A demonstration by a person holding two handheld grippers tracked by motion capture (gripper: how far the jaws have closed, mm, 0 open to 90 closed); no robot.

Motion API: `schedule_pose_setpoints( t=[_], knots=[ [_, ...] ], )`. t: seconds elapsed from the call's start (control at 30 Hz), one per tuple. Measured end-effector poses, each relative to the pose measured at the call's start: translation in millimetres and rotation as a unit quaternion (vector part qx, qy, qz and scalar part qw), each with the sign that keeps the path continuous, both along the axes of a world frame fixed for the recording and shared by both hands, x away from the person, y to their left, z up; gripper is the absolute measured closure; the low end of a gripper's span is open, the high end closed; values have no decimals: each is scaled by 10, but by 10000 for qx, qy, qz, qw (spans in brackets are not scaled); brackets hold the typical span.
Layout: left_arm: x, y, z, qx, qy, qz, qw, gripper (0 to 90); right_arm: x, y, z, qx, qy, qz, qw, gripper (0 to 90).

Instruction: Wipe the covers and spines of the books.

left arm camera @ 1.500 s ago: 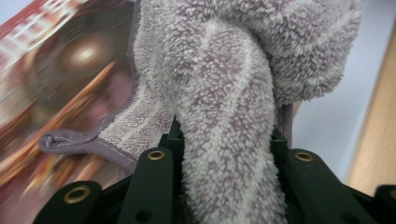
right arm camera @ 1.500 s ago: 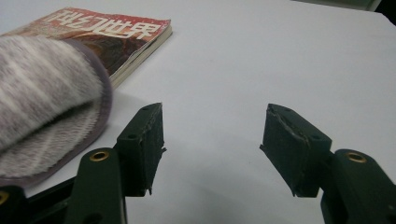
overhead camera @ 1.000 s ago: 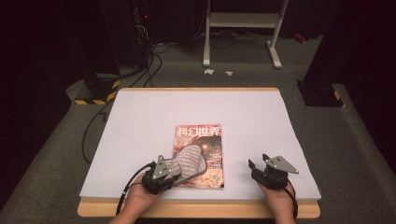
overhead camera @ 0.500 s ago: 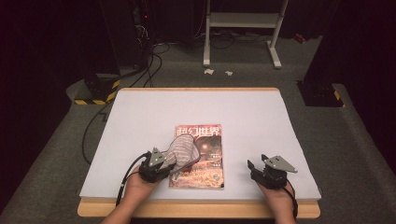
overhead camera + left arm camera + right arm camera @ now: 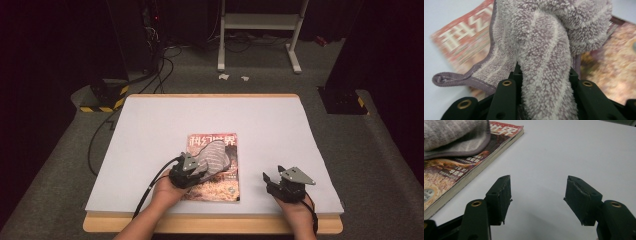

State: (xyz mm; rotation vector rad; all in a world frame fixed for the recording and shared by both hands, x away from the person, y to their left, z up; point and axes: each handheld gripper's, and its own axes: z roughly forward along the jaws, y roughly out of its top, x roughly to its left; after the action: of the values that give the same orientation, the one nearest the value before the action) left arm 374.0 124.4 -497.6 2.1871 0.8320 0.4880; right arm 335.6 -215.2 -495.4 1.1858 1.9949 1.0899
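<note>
A magazine (image 5: pixel 222 186) with an orange-red cover and white characters lies on the white table sheet (image 5: pixel 270 125), near the front middle. On its cover rests a grey fluffy cloth (image 5: pixel 215 156). My left gripper (image 5: pixel 199 167) is shut on that cloth, and the left gripper view shows a thick fold of the cloth (image 5: pixel 544 37) bunched between the jaws above the magazine (image 5: pixel 459 40). My right gripper (image 5: pixel 272 178) rests on the sheet to the right of the magazine. It stands open (image 5: pixel 537 186) with nothing between its pads, and the magazine (image 5: pixel 451 176) and cloth (image 5: pixel 451 135) lie off to its left.
The white sheet covers a wooden table whose front edge (image 5: pixel 215 224) runs by the person's forearms. On the floor behind are a white metal stand (image 5: pixel 260 22), black cables (image 5: pixel 160 60) and a box with yellow-black stripes (image 5: pixel 102 100). A dark box (image 5: pixel 342 100) sits at the right.
My left gripper has slid the cloth across the magazine cover, first a little left, then right and farther from the person. The right gripper has stayed put.
</note>
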Motion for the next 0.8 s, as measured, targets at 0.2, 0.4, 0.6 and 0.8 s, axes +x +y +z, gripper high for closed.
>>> schedule_pose_setpoints(
  t=[0.2, 0.4, 0.6, 0.8],
  knots=[
    [16, -330, 4, -7, 8, -263, 9997, 651, -18, 3, 7, 21, -168, 32, 9999, 378],
    [11, -568, 14, -36, 66, -471, 9989, 647, -13, -14, 28, 89, -157, -27, 9998, 331],
    [10, -587, 12, -44, 74, -507, 9987, 645, 10, -29, 43, 172, -56, 19, 9998, 234],
    [30, -441, 11, 46, 24, -391, 9992, 646, 1, 26, 27, 42, -104, -9, 9999, 158]
  ],
)
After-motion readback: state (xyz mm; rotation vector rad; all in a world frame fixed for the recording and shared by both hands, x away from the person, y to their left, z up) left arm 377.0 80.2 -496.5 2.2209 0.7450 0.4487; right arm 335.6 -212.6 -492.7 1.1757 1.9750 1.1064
